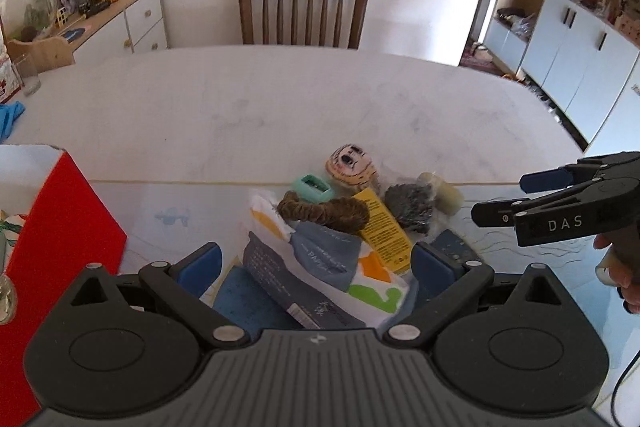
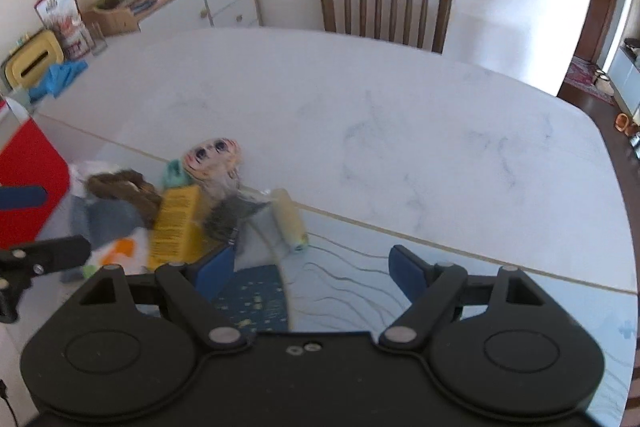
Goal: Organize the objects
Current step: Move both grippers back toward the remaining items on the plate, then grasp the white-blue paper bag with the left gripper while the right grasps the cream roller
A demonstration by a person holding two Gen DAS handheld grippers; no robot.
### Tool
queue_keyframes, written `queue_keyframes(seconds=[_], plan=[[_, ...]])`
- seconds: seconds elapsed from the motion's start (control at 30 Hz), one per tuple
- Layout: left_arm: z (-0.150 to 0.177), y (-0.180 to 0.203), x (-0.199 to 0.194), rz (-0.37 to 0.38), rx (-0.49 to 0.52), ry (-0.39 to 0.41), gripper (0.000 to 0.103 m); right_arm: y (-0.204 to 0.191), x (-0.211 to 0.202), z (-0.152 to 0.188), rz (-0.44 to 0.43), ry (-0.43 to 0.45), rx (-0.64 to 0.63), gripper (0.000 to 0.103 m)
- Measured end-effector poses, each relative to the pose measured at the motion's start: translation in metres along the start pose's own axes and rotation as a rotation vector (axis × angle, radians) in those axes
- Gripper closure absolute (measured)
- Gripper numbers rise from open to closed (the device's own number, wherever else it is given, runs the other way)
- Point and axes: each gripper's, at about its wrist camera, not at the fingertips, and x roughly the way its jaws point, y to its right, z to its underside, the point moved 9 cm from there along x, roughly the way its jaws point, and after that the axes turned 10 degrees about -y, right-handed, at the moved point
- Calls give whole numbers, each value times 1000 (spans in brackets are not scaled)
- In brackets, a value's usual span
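Note:
A pile of small things lies on the patterned mat (image 1: 168,219): a brown scrunchie (image 1: 324,213), a mint-green sharpener (image 1: 312,189), a doll's head (image 1: 352,167), a yellow packet (image 1: 384,231), a dark grey scourer (image 1: 412,207), a cream roll (image 1: 444,193) and grey-blue packets (image 1: 276,275). My left gripper (image 1: 316,267) hangs open just over the packets, holding nothing. My right gripper (image 2: 312,267) is open over the pile's right edge, above a dark blue speckled packet (image 2: 256,299). It enters the left wrist view from the right (image 1: 504,199). The yellow packet (image 2: 176,227) and doll's head (image 2: 212,155) look blurred there.
A red box (image 1: 60,227) stands at the left of the pile. A wooden chair (image 1: 304,11) is at the table's far side. A glass (image 1: 28,75), a blue cloth (image 2: 60,75) and a yellow container (image 2: 32,61) sit at the far left; a cluttered sideboard (image 1: 120,11) stands behind.

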Motion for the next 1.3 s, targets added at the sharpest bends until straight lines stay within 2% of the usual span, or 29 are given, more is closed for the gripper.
queue_keyframes(seconds=[0.13,0.27,0.43,0.57,0.67,0.7,0.77,0.8,0.87,0.93,1.13,1.3], plan=[[3,-7,16,-18,-21,-39,2,3,16,-4,3,-15,-15,20],[5,-11,28,25,-48,-79,2,3,27,-9,5,-17,-36,23],[9,-13,36,60,-76,-109,2,-2,40,-13,-4,-39,-71,39],[11,-14,37,73,-83,-110,5,-7,42,-17,-8,-21,-100,52],[12,-12,35,89,-79,-115,21,-10,43,-19,-10,-12,-123,61],[12,-12,35,91,-79,-120,29,-12,43,-19,-8,-8,-136,65],[13,-10,34,99,-81,-124,34,-17,43,-17,10,0,-167,69],[13,-10,33,100,-81,-121,39,-20,42,-16,11,2,-185,76],[13,-10,30,102,-78,-117,49,-24,41,-15,23,4,-208,82],[13,-9,28,107,-76,-110,61,-26,40,-13,48,5,-227,85],[14,-11,18,97,-81,-92,76,-21,31,-2,45,-13,-176,88],[19,-16,7,83,-74,-80,83,-17,18,20,29,-35,-119,89]])
